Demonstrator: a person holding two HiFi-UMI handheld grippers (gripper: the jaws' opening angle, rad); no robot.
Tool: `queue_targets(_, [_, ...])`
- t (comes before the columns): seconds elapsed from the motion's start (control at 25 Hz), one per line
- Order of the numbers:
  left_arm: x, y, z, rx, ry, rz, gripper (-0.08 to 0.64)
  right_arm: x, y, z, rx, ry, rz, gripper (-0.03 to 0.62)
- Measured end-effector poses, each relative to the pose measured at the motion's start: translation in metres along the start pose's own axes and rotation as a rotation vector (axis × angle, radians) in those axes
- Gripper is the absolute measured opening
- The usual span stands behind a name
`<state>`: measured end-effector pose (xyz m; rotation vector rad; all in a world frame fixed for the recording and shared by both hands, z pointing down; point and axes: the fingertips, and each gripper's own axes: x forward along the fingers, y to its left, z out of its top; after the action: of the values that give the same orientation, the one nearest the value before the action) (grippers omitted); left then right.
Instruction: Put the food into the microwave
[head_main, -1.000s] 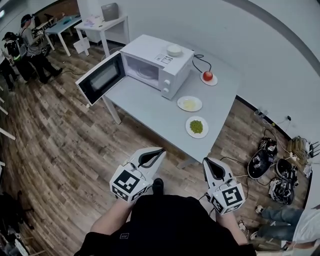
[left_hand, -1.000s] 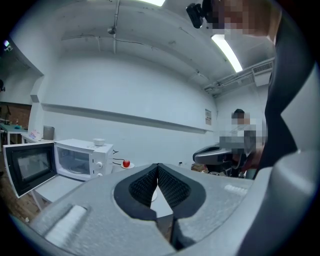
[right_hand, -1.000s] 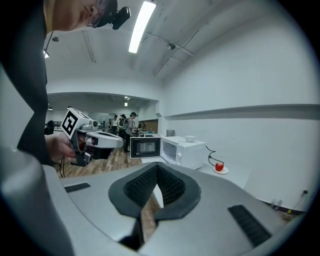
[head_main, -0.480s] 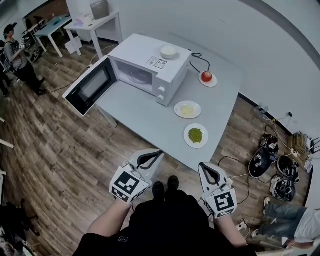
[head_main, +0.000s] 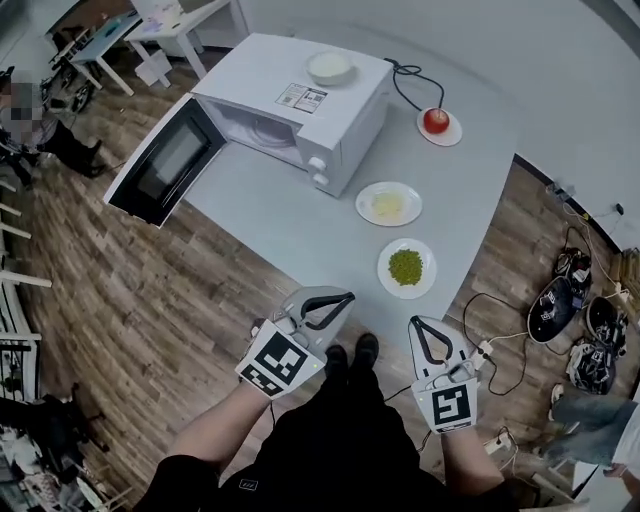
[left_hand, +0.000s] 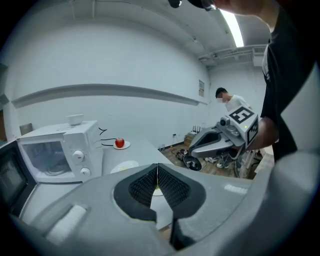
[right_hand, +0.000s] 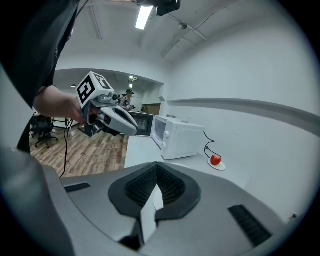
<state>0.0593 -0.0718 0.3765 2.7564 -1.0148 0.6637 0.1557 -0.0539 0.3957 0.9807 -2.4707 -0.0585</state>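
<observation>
Left gripper: jaws fully together, pads meeting at the tip, nothing between them. Right gripper: same, closed tight and empty. Both are held side by side in front of the person's body, over the wood floor, just short of the near edge of the grey table, touching nothing. The food is all on the table, beyond the tips. The plate of green peas is nearest, ahead of the right gripper and clear of it. The plate of pale yellow food sits past that, just beside the microwave's control side. The red fruit on a small plate is farthest, near the back edge by the black cable. The white microwave is at the far left of the table, well apart from both grippers, with its door swung fully open to the left over the floor. A white bowl sits on top of the microwave. In the left gripper view the closed tips line up roughly with the pale plate, with the microwave off to the left.
</observation>
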Motion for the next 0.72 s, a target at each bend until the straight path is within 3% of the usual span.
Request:
queue_targets(0.4, [0.096, 0.009, -0.048, 0.274, 0.202, -0.018, 0.009, 0.041, -0.022, -0.073, -0.065, 0.056, 0.020, 0.012])
queue_targets(0.72, [0.154, 0.019, -0.074, 0.457, 0.287, -0.024, 0.009, 0.066, -0.027, -0.123, -0.152, 0.095, 0.050, 0.011])
